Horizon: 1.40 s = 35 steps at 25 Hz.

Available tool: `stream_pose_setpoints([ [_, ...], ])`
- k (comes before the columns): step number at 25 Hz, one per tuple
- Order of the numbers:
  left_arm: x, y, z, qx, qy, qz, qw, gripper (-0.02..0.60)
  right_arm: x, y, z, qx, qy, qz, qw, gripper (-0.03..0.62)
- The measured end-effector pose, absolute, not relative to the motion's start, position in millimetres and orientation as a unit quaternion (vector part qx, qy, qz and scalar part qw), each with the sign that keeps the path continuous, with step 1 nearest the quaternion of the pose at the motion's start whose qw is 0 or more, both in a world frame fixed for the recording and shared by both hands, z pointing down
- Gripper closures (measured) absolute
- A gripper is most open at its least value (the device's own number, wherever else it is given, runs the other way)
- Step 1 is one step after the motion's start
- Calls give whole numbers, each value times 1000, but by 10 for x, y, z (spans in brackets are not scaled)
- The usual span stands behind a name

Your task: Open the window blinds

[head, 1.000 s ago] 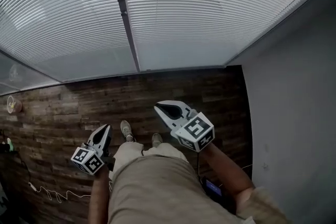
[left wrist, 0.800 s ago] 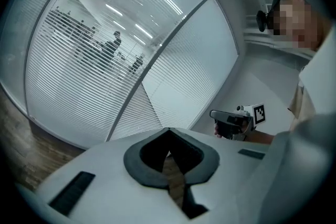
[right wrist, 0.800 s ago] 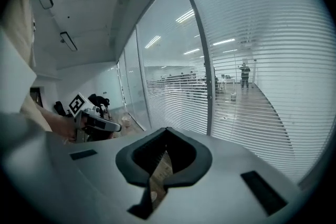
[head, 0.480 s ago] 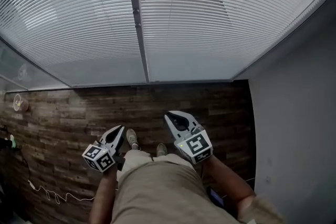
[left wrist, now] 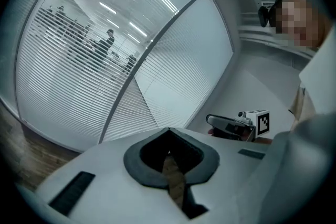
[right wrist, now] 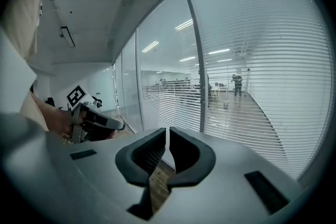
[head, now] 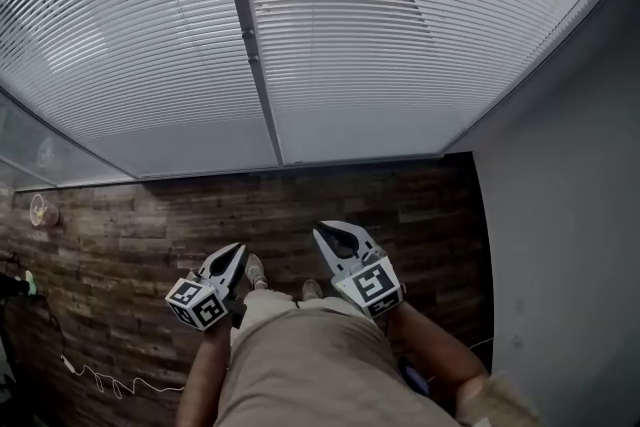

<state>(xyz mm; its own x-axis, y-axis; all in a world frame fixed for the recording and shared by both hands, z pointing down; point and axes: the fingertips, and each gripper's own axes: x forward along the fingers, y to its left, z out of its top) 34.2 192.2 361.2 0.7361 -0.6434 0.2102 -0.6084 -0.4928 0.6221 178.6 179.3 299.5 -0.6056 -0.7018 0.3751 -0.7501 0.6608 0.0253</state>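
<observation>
White slatted blinds (head: 400,25) hang lowered over the glass wall, split by a grey upright frame bar (head: 250,55). Both grippers are held low over the person's legs, well short of the blinds. My left gripper (head: 235,250) is shut with nothing in it, its tips meeting in the left gripper view (left wrist: 168,129). My right gripper (head: 322,231) is also shut and empty, with only a thin slit between its jaws (right wrist: 168,129). Through the blinds (right wrist: 262,60) an office corridor shows between the tilted slats. Each gripper shows in the other's view, the right gripper (left wrist: 210,119) and the left gripper (right wrist: 121,124).
A plain grey wall (head: 570,215) stands close on the right, meeting the glass at the corner. The floor (head: 150,215) is dark wood plank. A white cable (head: 100,377) lies on it at the lower left, and a small round object (head: 40,210) sits by the glass.
The left gripper has shifted right, closer to the legs. The right gripper has rolled a little and sits slightly lower in the view. Both stay shut.
</observation>
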Motion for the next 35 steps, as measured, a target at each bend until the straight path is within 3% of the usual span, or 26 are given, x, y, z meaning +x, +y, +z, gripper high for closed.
stream_pose_setpoints([
  [35,699,2357,3764,872,-335,2,357,569,2049,2062,3038,430,-887,83,150,579],
])
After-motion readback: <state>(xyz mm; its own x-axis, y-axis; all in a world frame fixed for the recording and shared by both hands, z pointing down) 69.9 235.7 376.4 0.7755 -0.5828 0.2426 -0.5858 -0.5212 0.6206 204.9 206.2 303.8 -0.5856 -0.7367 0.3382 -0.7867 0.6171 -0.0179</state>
